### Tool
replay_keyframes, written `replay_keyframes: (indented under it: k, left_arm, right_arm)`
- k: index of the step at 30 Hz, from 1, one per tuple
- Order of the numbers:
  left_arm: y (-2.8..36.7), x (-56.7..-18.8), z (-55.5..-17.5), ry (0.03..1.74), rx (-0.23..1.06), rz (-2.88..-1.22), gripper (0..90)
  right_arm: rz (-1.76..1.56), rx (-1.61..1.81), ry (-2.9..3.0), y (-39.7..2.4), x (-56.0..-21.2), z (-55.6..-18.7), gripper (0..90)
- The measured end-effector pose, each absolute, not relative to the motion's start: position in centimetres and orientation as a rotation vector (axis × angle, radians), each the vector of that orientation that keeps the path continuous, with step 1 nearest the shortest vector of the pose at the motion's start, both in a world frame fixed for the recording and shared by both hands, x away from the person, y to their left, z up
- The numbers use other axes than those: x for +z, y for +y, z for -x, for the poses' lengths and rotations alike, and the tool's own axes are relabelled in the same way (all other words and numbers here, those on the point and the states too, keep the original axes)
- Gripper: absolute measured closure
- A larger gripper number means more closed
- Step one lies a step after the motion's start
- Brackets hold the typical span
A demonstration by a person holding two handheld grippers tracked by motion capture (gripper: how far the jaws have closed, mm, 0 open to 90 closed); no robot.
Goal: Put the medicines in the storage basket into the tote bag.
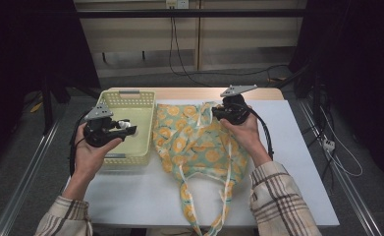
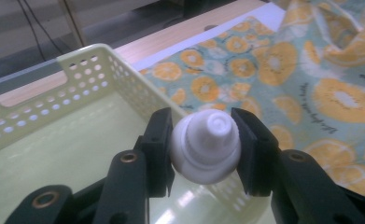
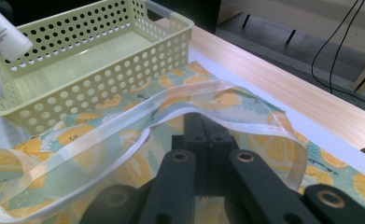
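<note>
White desk: left gripper (image 1: 122,129) clamps bottle (image 2: 207,147) over basket (image 1: 145,105), cap toward bag (image 1: 199,142); right gripper (image 1: 218,114) pinches bag's rim.

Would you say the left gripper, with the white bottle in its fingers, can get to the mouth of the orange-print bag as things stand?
Probably yes. The left gripper holds the white bottle above the basket, beside the bag, whose rim the right gripper lifts; nothing stands between.

basket (image 1: 130,105) on the bench's (image 1: 297,162) left side, bag (image 1: 199,142) lying right beside it around the middle, bag straps (image 1: 187,196) trailing toward the near edge, left gripper (image 1: 123,130) holding a bottle (image 1: 127,126) over the basket, right gripper (image 1: 218,112) at the bag's far rim
</note>
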State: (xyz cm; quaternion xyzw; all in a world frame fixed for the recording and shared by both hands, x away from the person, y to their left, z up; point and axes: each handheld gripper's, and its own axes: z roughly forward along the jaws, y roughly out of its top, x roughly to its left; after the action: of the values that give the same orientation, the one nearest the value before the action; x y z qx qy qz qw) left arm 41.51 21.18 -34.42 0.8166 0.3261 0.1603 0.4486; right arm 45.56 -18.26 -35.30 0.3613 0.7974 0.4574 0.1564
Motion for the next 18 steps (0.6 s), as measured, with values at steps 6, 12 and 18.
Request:
replay_keyframes:
  k: [6, 12, 18]
  left_arm:
    - [19.8, -34.7, -40.1, 0.764, 0.395, -2.033, 60.5]
    - [18.5, -34.5, -38.7, 0.713, 0.384, -2.041, 60.5]
    - [17.2, -34.4, -37.5, 0.648, 0.355, -2.046, 60.5]
  right_arm:
    - [-1.032, 1.315, 2.283, -18.2, -35.3, -45.5, 90.0]
    - [-1.026, 1.317, 2.282, -18.1, -35.2, -45.3, 90.0]
    - [-1.022, 1.315, 2.281, -18.1, -35.0, -45.2, 90.0]
